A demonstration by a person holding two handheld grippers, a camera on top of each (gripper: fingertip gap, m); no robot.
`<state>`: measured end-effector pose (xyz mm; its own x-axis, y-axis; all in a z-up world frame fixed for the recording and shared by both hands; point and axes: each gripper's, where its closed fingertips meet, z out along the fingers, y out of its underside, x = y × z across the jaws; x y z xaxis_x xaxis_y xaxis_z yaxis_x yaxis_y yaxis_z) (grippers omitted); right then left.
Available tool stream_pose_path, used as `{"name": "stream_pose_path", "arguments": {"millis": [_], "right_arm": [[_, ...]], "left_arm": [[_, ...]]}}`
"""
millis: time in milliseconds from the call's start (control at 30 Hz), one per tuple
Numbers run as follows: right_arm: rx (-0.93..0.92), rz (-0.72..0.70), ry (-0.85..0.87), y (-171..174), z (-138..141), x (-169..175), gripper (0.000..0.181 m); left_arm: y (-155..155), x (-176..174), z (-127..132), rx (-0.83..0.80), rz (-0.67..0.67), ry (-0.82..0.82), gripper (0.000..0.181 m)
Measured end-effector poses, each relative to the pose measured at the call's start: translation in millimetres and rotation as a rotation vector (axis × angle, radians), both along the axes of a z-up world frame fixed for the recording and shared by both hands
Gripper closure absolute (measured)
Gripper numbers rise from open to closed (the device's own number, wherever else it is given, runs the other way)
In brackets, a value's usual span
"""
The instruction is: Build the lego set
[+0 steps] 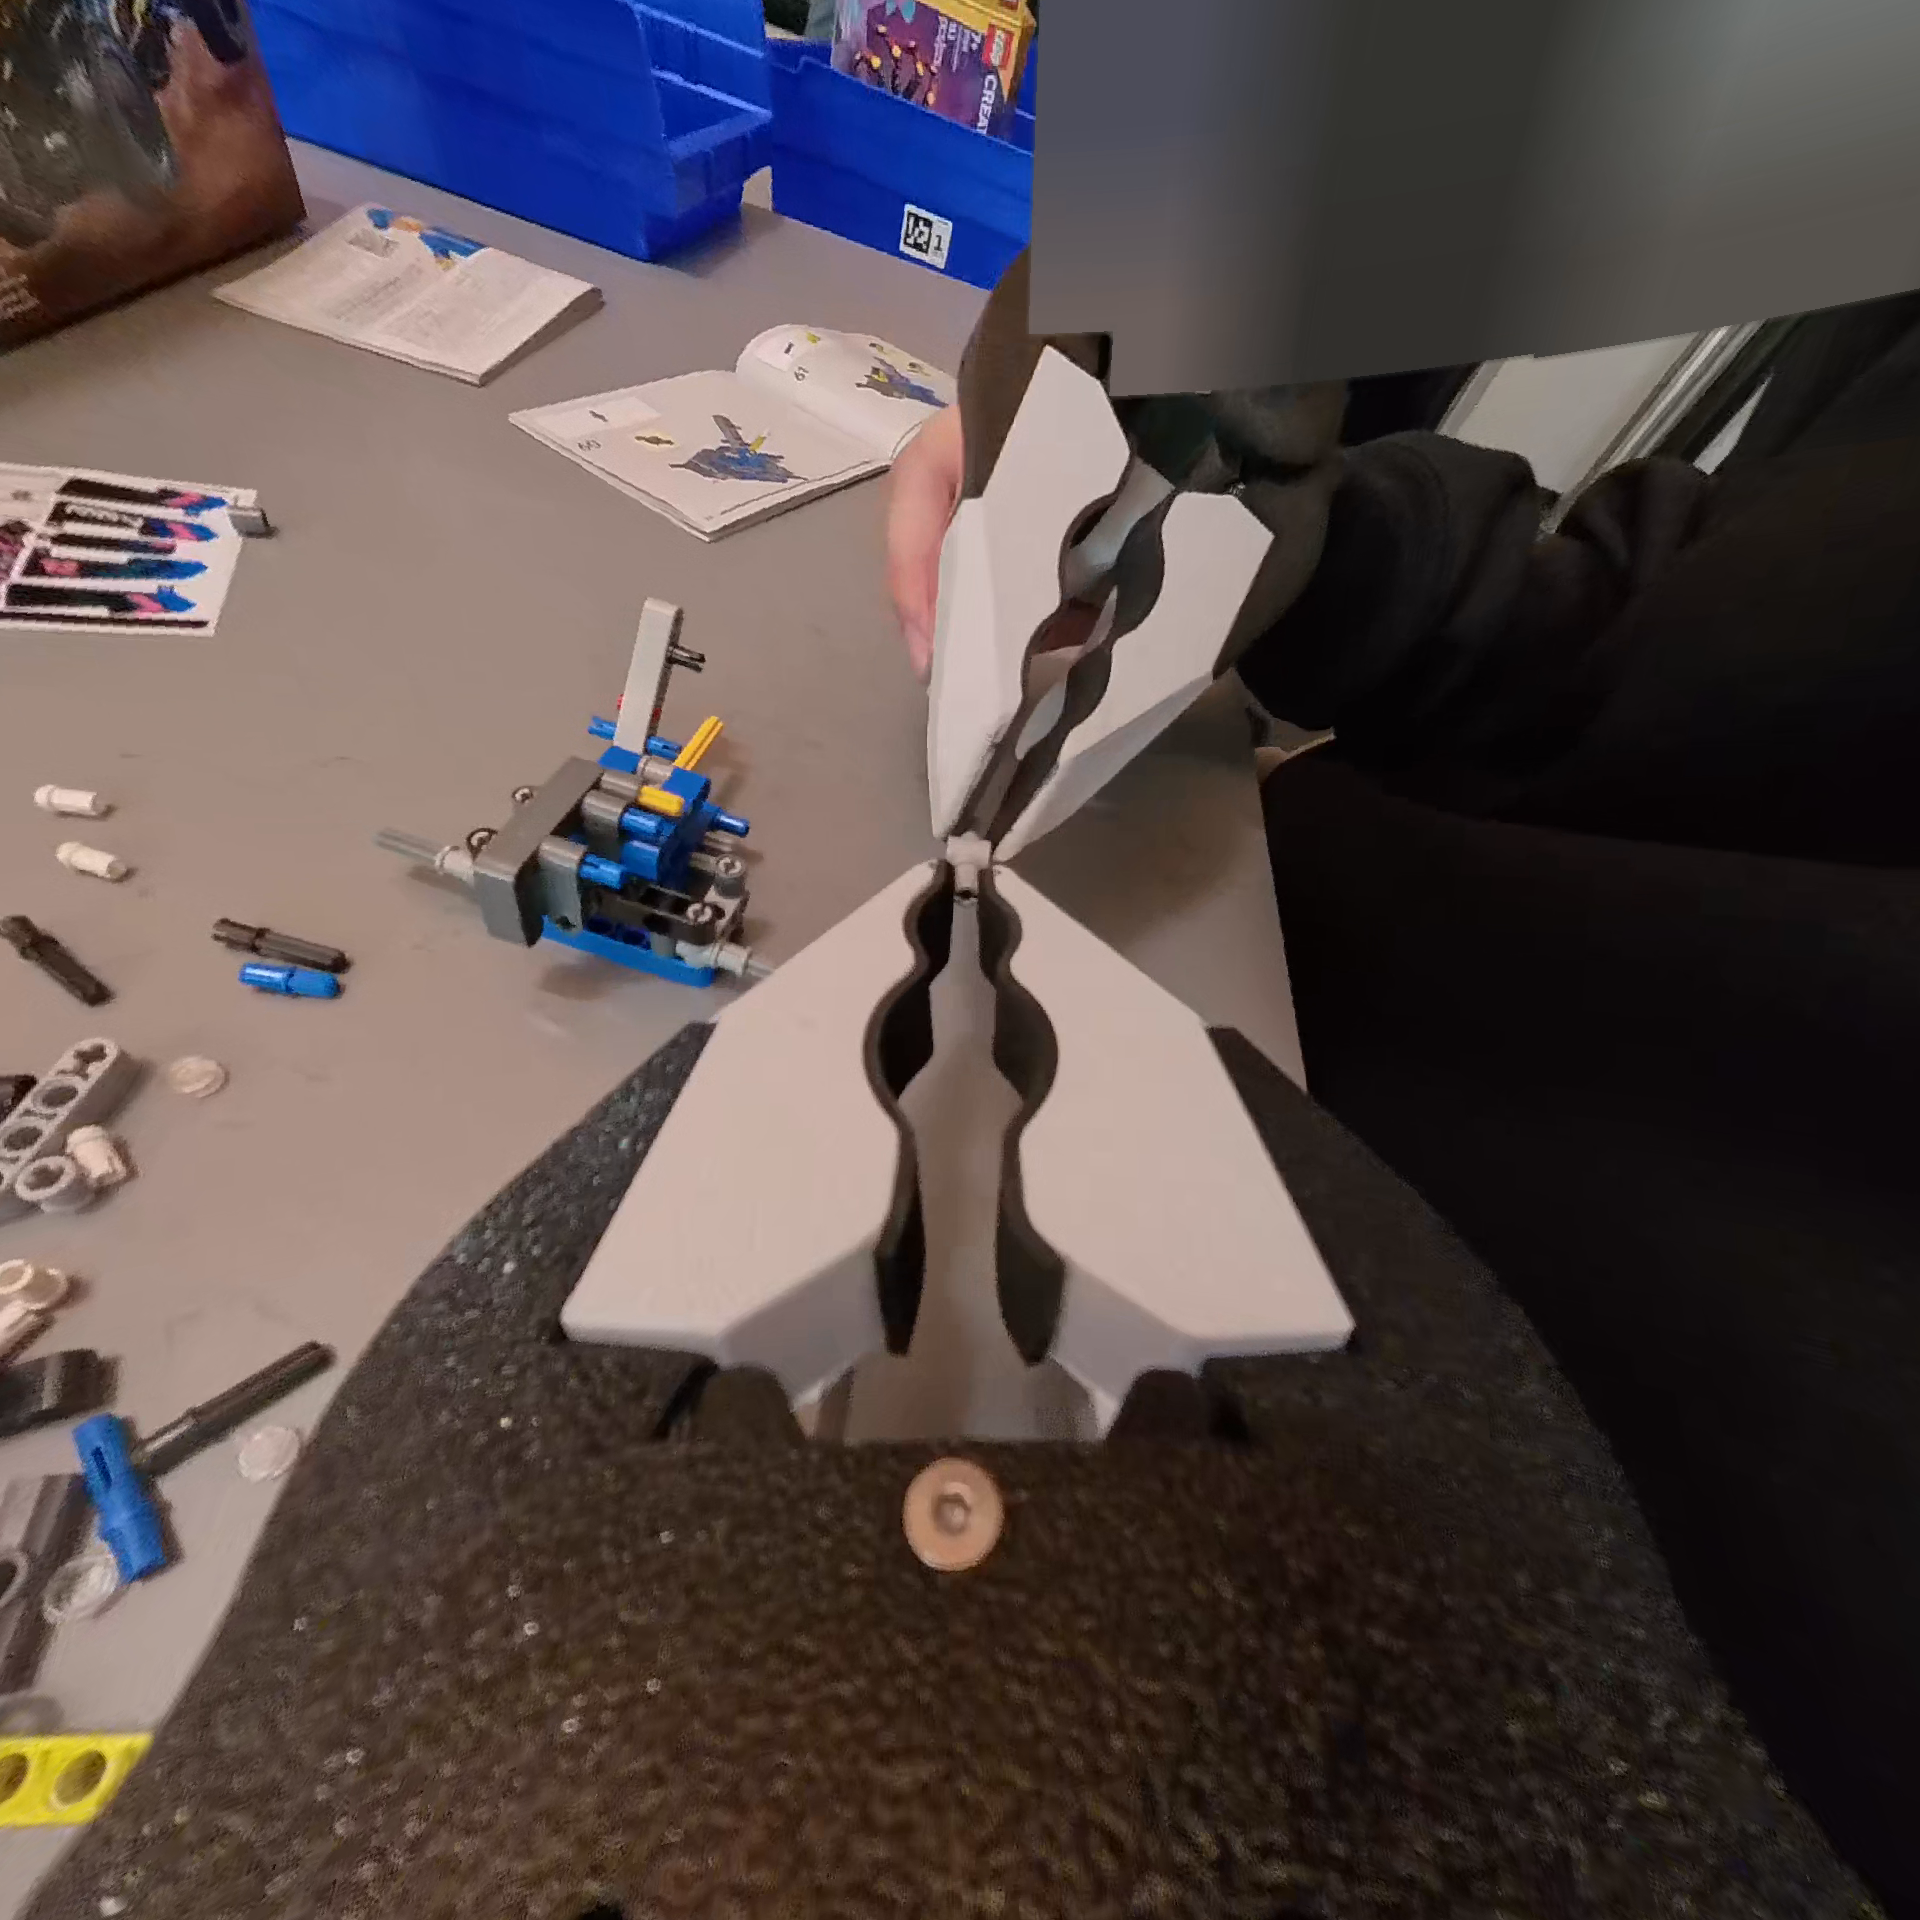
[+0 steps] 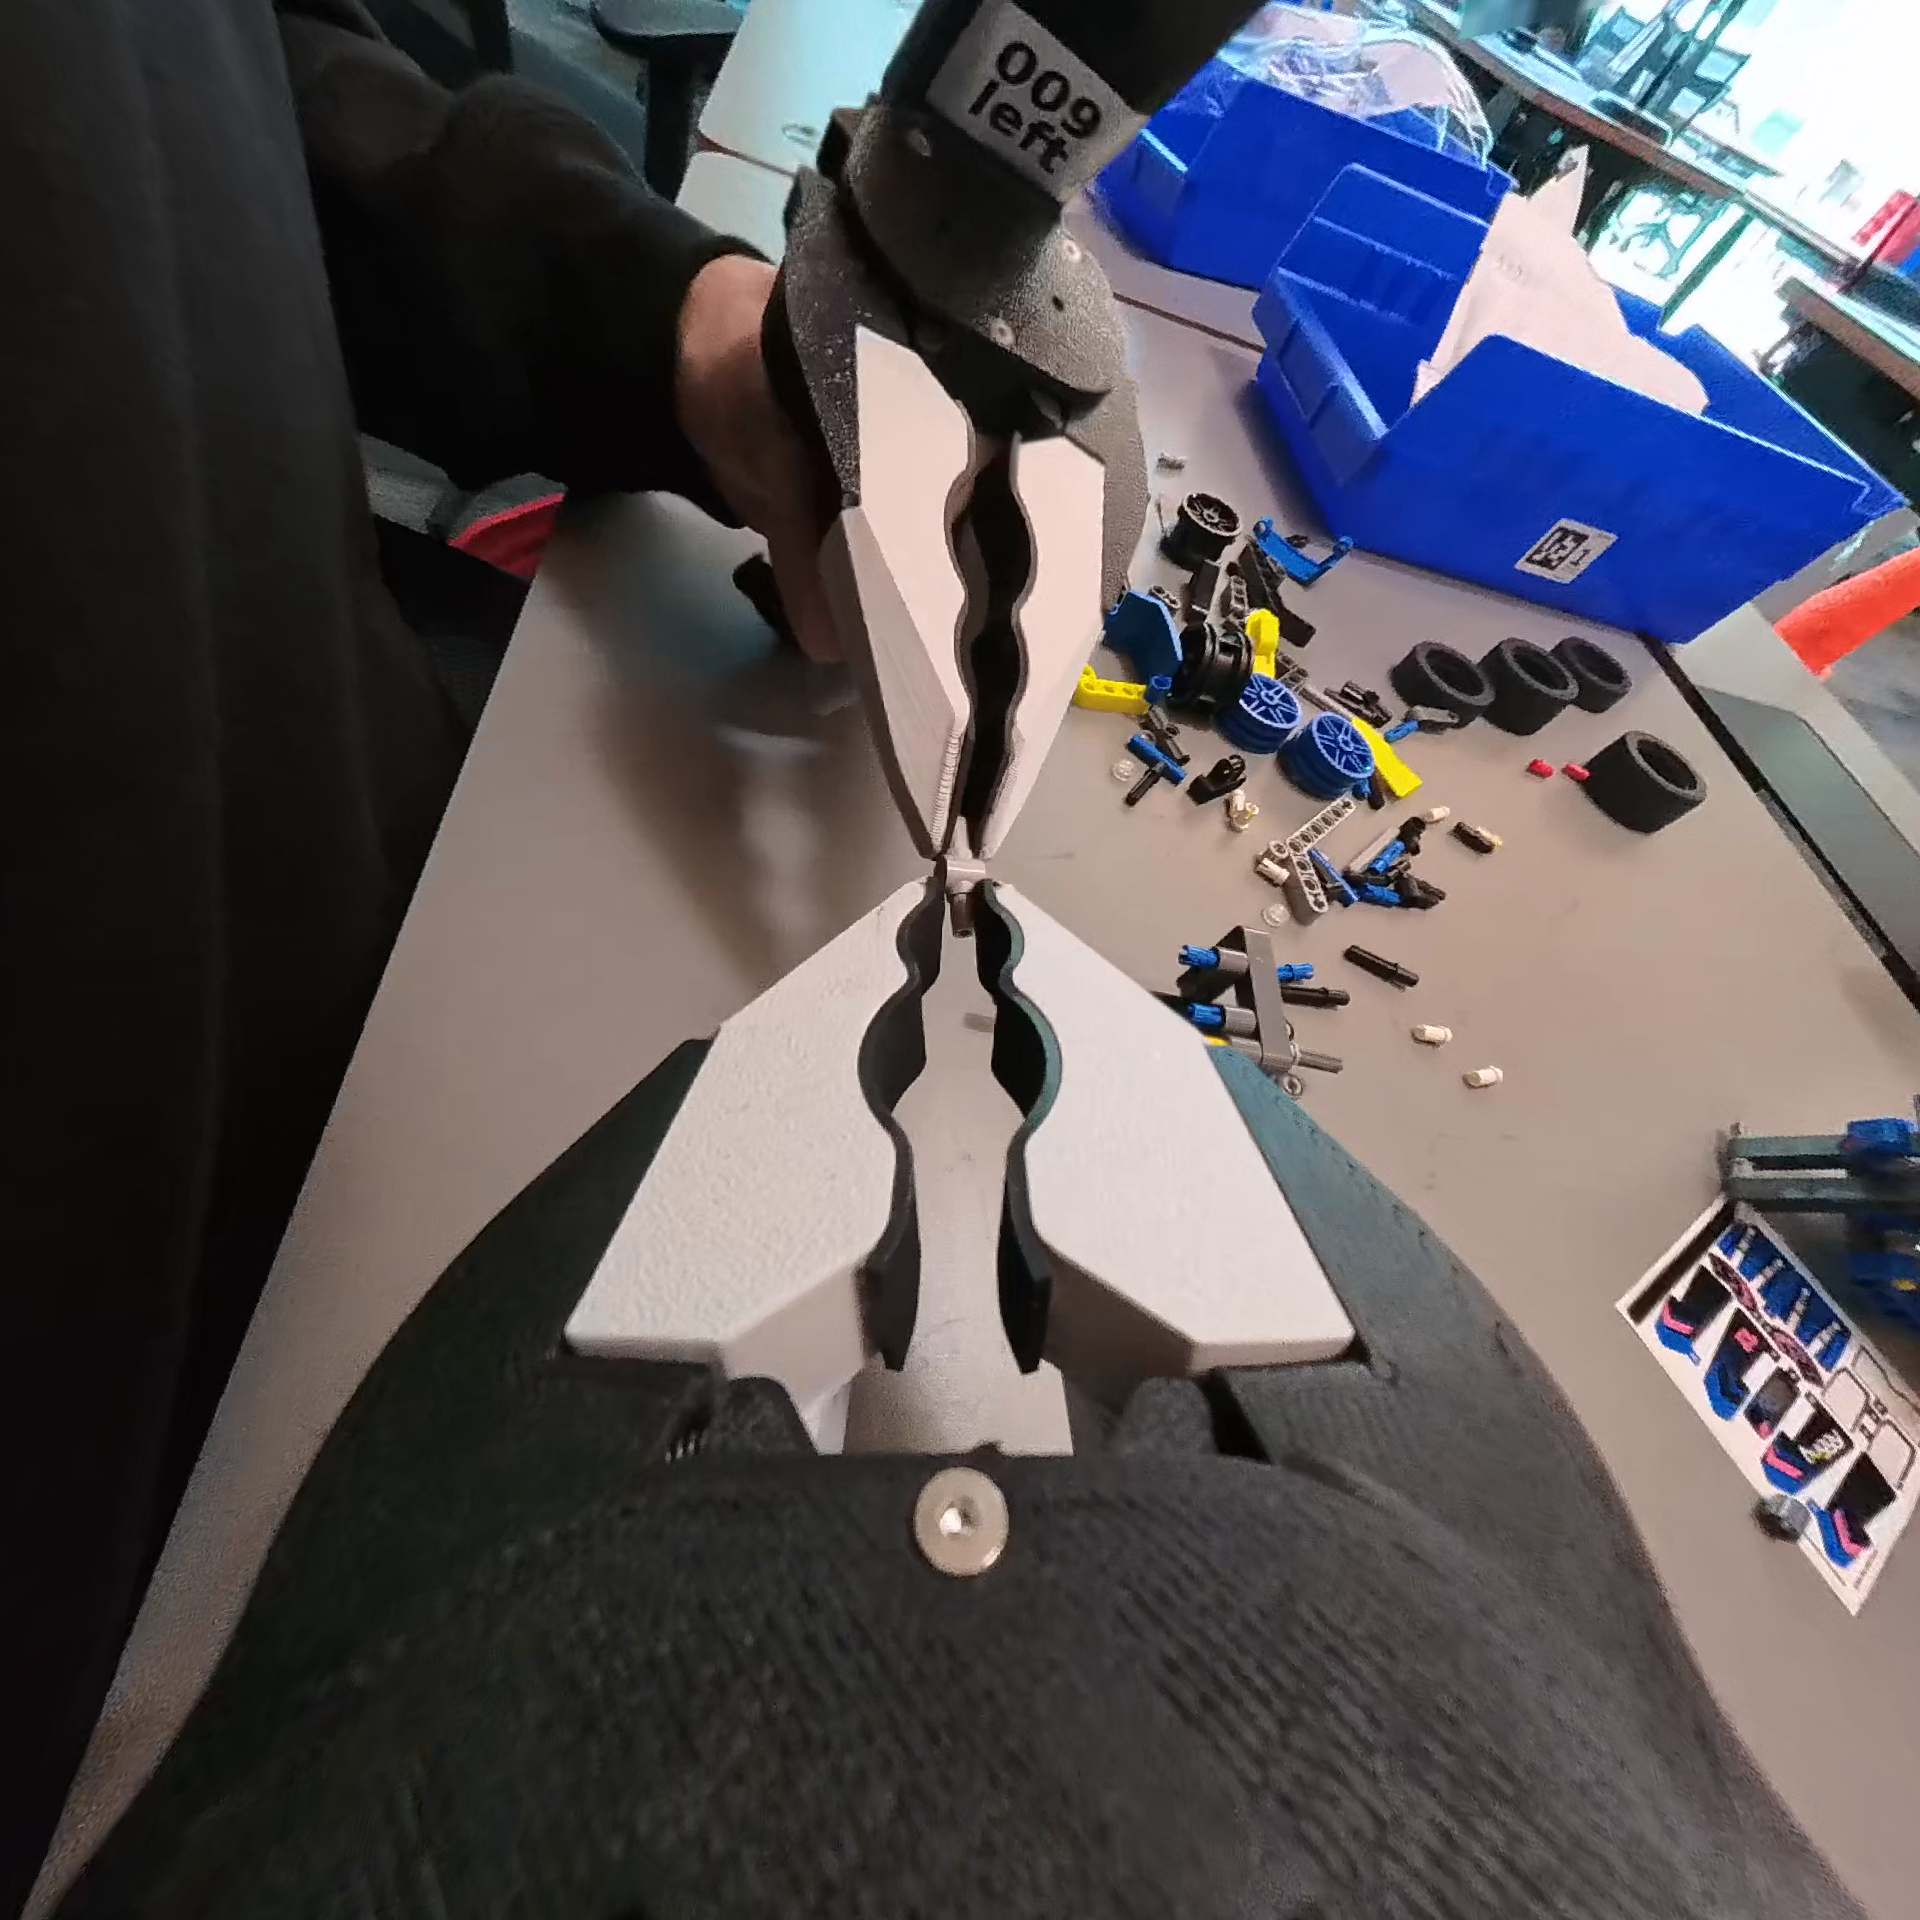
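The two tongs meet tip to tip above the near edge of the grey surface [image 1: 436,582]. The left tongs [image 1: 966,883] are closed on the dark end of a small grey connector piece [image 1: 968,854], and the right tongs [image 2: 961,896] are clamped on that same piece [image 2: 962,871] from the opposite side. The partly built blue and grey lego model [image 1: 623,842] stands on the surface, further in from the near edge. Loose pins [image 1: 281,961] lie beside it, with an open instruction booklet [image 1: 727,436] and blue bins [image 1: 582,114] toward the far edge.
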<state>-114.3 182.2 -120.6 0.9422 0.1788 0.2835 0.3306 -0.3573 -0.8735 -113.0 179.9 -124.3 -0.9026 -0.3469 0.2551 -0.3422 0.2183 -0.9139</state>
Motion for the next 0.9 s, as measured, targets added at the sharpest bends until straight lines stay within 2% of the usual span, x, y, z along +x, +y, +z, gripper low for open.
{"name": "stream_pose_path", "arguments": {"millis": [133, 233, 333, 367, 400, 567, 733, 767, 900], "right_arm": [[-0.043, -0.014, 0.052, 2, -6, 2, 0.177], [-0.048, -0.119, 0.062, 4, 3, 25, 0.179], [-0.06, -0.247, 0.12, 11, 20, 64, 0.166], [-0.101, -0.268, 0.147, 16, 19, 74, 0.156], [-0.157, -0.271, 0.171, 20, 14, 82, 0.155], [-0.469, -0.181, 0.29, 34, -23, 83, 0.153], [-0.613, -0.194, 0.366, 39, -36, 85, 0.161], [-0.637, -0.183, 0.389, 39, -36, 82, 0.167], [-0.715, -0.138, 0.423, 36, -42, 74, 0.171]], "left_arm": [[3, 4, -6, 0.078, 0.04, -0.048, 0.18], [20, 24, -6, 0.118, 0.222, -0.088, 0.18], [44, 43, -12, 0.172, 0.414, -0.082, 0.18], [49, 46, -14, 0.186, 0.453, -0.08, 0.18], [51, 47, -16, 0.2, 0.475, -0.08, 0.18], [55, 50, -20, 0.277, 0.527, -0.134, 0.18], [56, 55, -20, 0.321, 0.543, -0.194, 0.18], [56, 55, -20, 0.325, 0.54, -0.201, 0.18], [52, 55, -19, 0.359, 0.529, -0.258, 0.18]]}}
